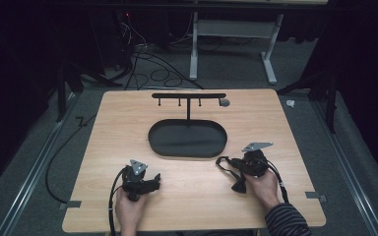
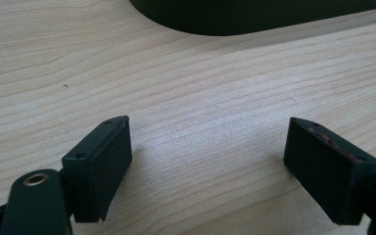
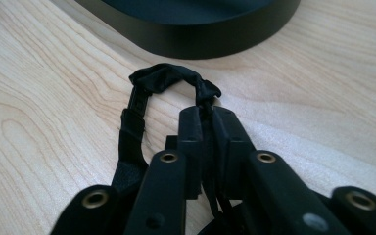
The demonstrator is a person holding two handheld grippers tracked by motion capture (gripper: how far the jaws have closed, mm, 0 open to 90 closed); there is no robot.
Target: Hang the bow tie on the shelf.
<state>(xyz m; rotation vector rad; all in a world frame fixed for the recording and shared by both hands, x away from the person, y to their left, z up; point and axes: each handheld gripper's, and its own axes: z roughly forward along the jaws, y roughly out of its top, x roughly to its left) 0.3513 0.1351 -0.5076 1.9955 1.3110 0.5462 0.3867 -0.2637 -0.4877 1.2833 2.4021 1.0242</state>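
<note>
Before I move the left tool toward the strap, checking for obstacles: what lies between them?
Bare wood of the table in the high view, between the left tool and the strap.

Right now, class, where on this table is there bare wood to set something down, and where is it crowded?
Bare wood lies left of the oval tray out to the table edge, right of it too, and between the left gripper and right gripper. It is crowded mid-table, at the tray and hook rack, and around the black strap.

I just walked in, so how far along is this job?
Early on. Done: the right gripper has shut on the black strap lying on the table. The left gripper is open with nothing between its jaws. Left, probably: lifting the strap toward the rack or tray, both bare.
</note>
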